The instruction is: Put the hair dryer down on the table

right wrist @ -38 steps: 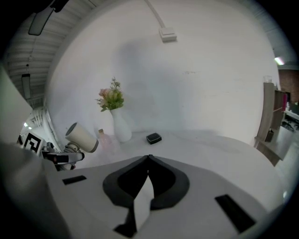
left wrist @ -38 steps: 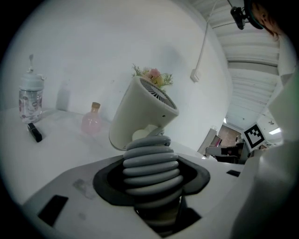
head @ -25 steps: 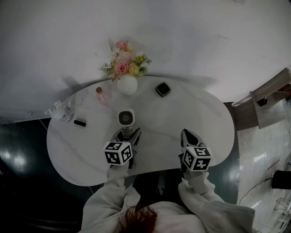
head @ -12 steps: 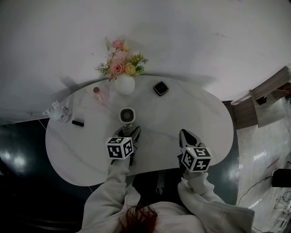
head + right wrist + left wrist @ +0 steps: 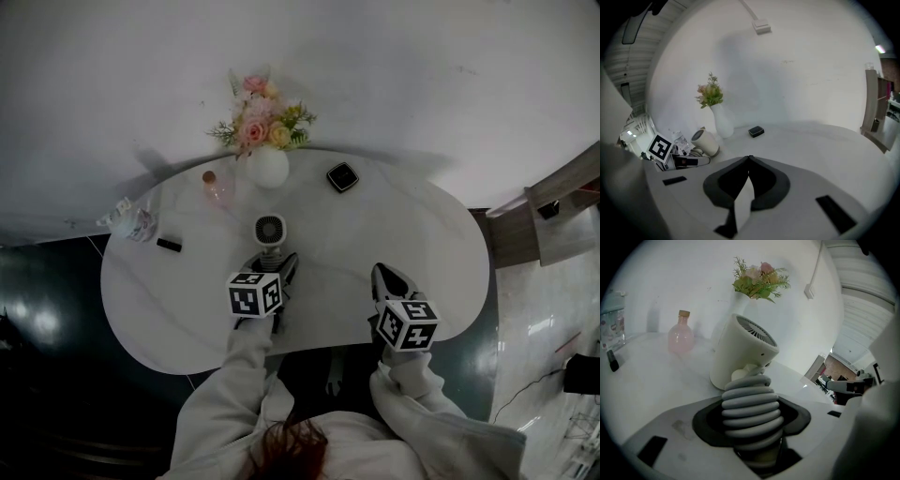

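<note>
Clamped by its cord-wrapped handle in the left hand-held gripper (image 5: 270,266), over the middle of the white oval bench (image 5: 375,225): hair dryer (image 5: 269,230), grille tilted up, handle running back along the jaws. Jaws of the right hand-held gripper (image 5: 386,275) together, nothing between. White wall (image 5: 394,75) behind.

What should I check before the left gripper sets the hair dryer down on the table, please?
1. Left gripper clamped on the dryer's cord-wrapped handle: ok.
2. Table bare around the dryer: ok.
3. Dryer's head already resting on the table: cannot tell.
4. Bottle and vase standing apart from the dryer: ok.
5. Right gripper shut, empty and off to the side: ok.
</note>
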`<move>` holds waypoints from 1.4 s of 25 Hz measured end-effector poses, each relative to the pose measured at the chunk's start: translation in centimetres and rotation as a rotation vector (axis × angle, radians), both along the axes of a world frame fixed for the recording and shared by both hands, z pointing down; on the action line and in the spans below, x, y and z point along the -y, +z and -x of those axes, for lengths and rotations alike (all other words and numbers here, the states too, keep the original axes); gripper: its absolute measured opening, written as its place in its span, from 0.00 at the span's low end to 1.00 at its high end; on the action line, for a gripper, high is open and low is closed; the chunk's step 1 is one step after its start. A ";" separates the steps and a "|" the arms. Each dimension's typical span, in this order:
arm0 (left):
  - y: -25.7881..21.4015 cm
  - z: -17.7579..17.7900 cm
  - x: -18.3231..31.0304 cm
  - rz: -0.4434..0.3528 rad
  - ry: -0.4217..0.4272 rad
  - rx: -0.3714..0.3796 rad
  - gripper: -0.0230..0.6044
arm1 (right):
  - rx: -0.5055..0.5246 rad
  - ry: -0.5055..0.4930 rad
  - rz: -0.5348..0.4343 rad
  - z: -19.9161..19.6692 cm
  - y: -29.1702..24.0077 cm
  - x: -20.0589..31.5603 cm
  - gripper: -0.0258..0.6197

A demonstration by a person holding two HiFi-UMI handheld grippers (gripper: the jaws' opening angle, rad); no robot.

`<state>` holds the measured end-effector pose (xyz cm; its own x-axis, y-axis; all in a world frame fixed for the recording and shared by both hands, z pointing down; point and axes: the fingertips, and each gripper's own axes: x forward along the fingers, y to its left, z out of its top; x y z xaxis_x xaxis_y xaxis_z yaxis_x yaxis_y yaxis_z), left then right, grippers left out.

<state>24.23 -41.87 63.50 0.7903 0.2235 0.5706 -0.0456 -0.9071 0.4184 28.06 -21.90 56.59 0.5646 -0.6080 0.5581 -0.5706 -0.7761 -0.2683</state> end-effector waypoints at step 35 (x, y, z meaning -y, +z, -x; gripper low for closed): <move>-2.7 5.8 1.8 -0.068 -0.194 -0.015 0.52 | -0.053 -0.182 -0.102 1.3 -4.0 1.6 0.12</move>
<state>18.41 -43.70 60.79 0.8231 0.0275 0.5673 -0.2167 -0.9080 0.3586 26.71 -23.48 52.57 0.4670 -0.7547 0.4607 -0.7144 -0.6291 -0.3064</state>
